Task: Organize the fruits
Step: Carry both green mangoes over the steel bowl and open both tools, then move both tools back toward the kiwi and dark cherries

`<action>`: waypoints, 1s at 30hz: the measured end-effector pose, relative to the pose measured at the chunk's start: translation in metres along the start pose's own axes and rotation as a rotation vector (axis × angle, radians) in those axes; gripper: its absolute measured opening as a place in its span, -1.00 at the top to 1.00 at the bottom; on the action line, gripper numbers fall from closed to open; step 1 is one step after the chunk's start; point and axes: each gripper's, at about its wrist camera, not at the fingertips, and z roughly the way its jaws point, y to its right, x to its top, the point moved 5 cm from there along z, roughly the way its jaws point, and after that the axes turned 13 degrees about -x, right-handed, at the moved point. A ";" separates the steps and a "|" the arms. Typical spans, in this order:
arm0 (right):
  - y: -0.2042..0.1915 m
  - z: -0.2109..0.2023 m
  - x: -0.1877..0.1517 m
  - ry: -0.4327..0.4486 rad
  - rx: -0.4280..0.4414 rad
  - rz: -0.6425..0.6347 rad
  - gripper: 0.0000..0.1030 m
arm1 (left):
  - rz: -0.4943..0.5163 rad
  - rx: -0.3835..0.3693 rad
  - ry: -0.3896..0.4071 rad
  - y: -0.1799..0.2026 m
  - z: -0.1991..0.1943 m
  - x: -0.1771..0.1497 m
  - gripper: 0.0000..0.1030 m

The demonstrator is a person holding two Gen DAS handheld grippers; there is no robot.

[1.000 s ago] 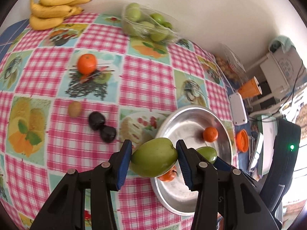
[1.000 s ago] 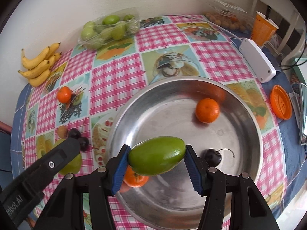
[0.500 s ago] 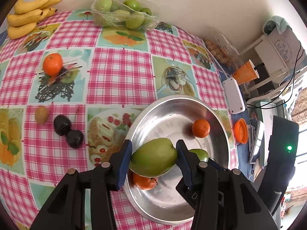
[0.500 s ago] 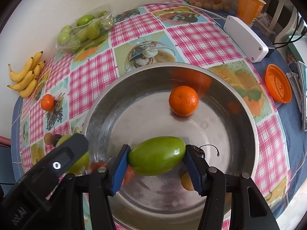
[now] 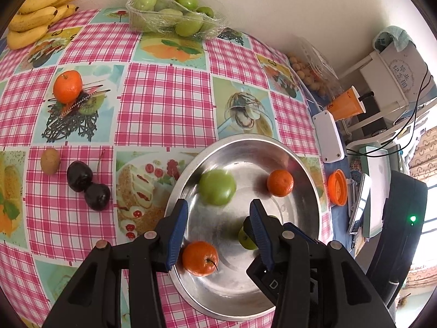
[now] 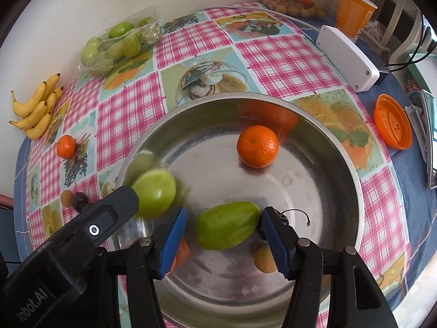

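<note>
Right wrist view: both grippers [image 6: 222, 239] [image 5: 218, 235] are opened over the bowl [image 6: 352, 180]; green fruits [image 6: 226, 228] [image 5: 217, 187] are released at lower centre.

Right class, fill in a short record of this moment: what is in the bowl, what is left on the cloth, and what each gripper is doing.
bowl: two green fruits, mandarins
cloth: mandarin, two dark fruits, bananas
left gripper: open, empty
right gripper: jaws opening, green fruit between them, gap on one side
</note>
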 end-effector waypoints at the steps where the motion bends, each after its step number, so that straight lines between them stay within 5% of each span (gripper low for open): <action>1: 0.000 -0.001 0.000 0.003 -0.001 0.000 -0.21 | -0.004 -0.003 0.002 0.000 -0.002 0.000 0.07; 11: -0.002 -0.016 0.004 0.050 0.021 0.010 -0.21 | -0.018 0.062 0.047 -0.013 -0.031 0.005 0.07; 23: -0.008 -0.016 0.003 0.055 0.015 -0.011 -0.20 | -0.024 0.329 0.048 -0.061 -0.046 0.003 -0.01; 30: -0.010 -0.013 0.003 0.050 0.007 -0.019 -0.20 | -0.021 0.354 0.042 -0.068 -0.048 0.002 -0.11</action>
